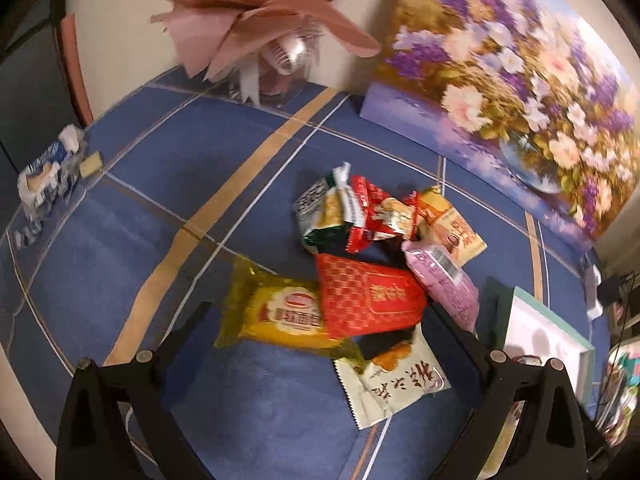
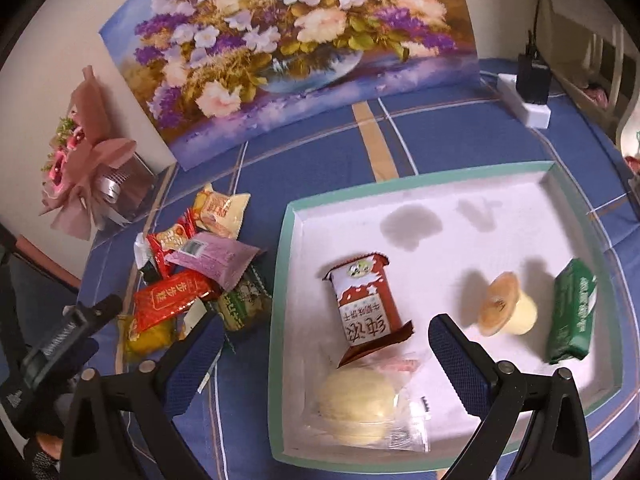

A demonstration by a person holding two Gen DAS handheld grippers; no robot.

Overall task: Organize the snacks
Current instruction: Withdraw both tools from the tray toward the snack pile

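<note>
At the far left edge of the blue checked tablecloth [image 1: 120, 216], in the left wrist view, one blue-and-white packet [image 1: 48, 172] is seen lying apart, with a small pale block [image 1: 91, 164] just beside it. A wide stretch of bare cloth separates these from the snack pile [image 1: 360, 272] in the middle. Eight wrappers can be counted in that pile: one yellow bread packet [image 1: 280, 312], one red packet with gold print [image 1: 368, 300], one white sachet [image 1: 396, 384] bearing Chinese writing too blurred to read, one green packet [image 1: 324, 216], one small red wrapper [image 1: 384, 216], one orange-cream packet [image 1: 452, 224], one lilac packet [image 1: 444, 280], and one dark wrapper partly hidden beneath. The left gripper [image 1: 320, 344] is held above the pile, its jaws spread wide and touching nothing.

To the right of the pile, just beside it, one white tray with a teal rim [image 2: 280, 280] is seen. Four snacks are lying in it: one brown-and-white packet [image 2: 366, 304] with large Chinese characters, one clear-wrapped pale bun [image 2: 360, 408], one jelly cup [image 2: 506, 306] tipped on its side, and one green packet [image 2: 570, 312] against the right wall. The back half of the tray floor is bare. The right gripper [image 2: 324, 344] is held over the tray's near left corner, jaws spread, nothing between them.

One flower painting [image 2: 288, 40] and one pink bouquet [image 2: 84, 160] stand at the back edge.
</note>
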